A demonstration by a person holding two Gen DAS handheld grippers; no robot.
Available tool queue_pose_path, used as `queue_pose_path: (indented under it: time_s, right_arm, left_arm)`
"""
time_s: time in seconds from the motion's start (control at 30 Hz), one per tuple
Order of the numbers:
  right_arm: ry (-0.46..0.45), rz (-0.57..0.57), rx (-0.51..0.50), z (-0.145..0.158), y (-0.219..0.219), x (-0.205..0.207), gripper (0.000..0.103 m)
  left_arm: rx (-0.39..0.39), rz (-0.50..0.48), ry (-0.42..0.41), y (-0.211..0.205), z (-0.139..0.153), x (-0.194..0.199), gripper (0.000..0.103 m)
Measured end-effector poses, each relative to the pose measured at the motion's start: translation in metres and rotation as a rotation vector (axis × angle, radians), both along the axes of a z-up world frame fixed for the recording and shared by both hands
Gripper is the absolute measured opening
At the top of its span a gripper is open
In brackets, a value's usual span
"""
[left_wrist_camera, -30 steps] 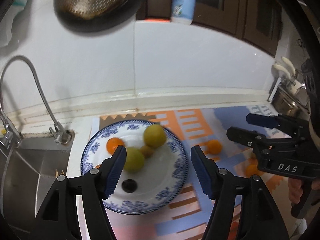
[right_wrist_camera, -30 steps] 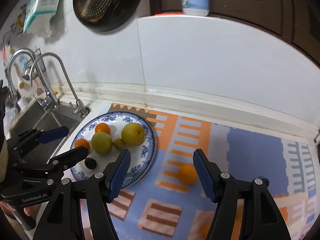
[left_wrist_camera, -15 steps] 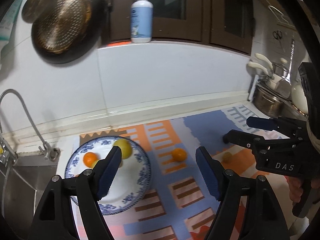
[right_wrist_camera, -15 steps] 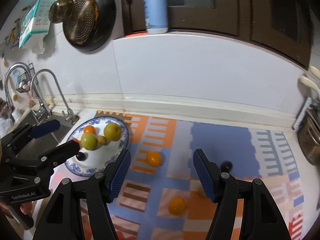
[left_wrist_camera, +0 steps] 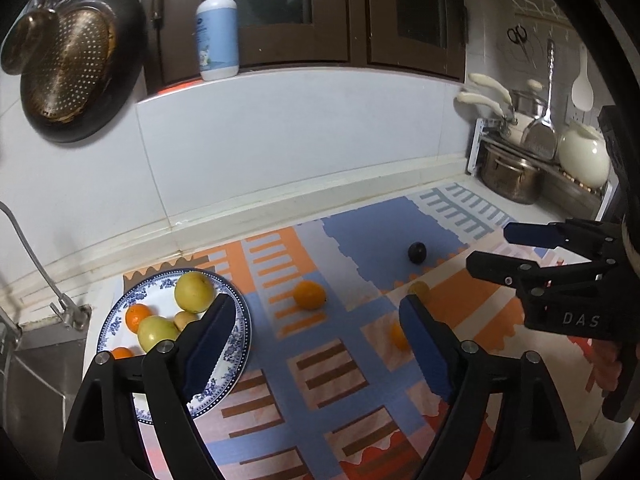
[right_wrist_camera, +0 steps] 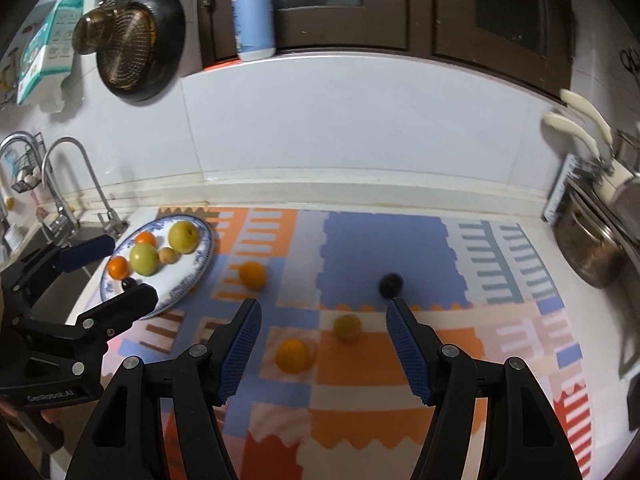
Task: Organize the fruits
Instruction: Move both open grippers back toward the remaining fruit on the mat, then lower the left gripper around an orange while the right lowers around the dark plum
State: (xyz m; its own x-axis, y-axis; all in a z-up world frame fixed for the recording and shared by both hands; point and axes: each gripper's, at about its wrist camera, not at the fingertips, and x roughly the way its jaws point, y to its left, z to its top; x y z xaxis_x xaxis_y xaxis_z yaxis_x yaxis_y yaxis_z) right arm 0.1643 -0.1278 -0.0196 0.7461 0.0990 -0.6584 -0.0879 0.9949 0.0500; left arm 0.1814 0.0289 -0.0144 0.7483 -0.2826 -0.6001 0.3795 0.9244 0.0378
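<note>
Gathering the loose fruit onto the plate (right_wrist_camera: 202, 258) is the step in hand, and four pieces are left on the patterned mat (right_wrist_camera: 384, 248): an orange (right_wrist_camera: 253, 275) lying nearest the plate, a second orange (right_wrist_camera: 293, 355) and a small yellow fruit (right_wrist_camera: 347, 327) close together, and a dark plum (right_wrist_camera: 391, 285) on the blue patch farther back. The right tool (right_wrist_camera: 322, 344) hangs above the mat with its jaws spread wide and nothing between them, the second orange and the yellow fruit both framed in the gap. I would settle on one of those two, probably the orange, and come straight down so the pads meet its widest part, closing gently since round fruit may roll or squirt out. The left tool (left_wrist_camera: 312, 344), likewise wide and empty, hovers beside the plate, which already carries two green-yellow fruits, two oranges, a small yellow one and a dark plum; set the next piece in the bare part so nothing gets knocked off. Sink (right_wrist_camera: 36, 236) and tabletop edge lie just beyond.
</note>
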Motion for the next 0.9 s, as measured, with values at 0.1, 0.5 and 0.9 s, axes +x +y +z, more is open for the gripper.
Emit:
queue_pose_path:
  time_s: [0.1, 0.5, 0.9]
  right_arm:
    - [0.014, -0.024, -0.005, -0.005, -0.007, 0.002, 0.066]
    - [0.115, -0.107, -0.001, -0.034, -0.032, 0.044, 0.066]
    - [0.2, -0.153, 0.049, -0.072, -0.046, 0.089, 0.066]
  left_arm:
    - [0.019, 0.008, 0.017, -0.004, -0.006, 0.006, 0.086]
    - [0.101, 0.04, 0.098, -0.018, -0.031, 0.059, 0.086]
    - [0.086, 0.07, 0.217, -0.021, -0.067, 0.105, 0.086]
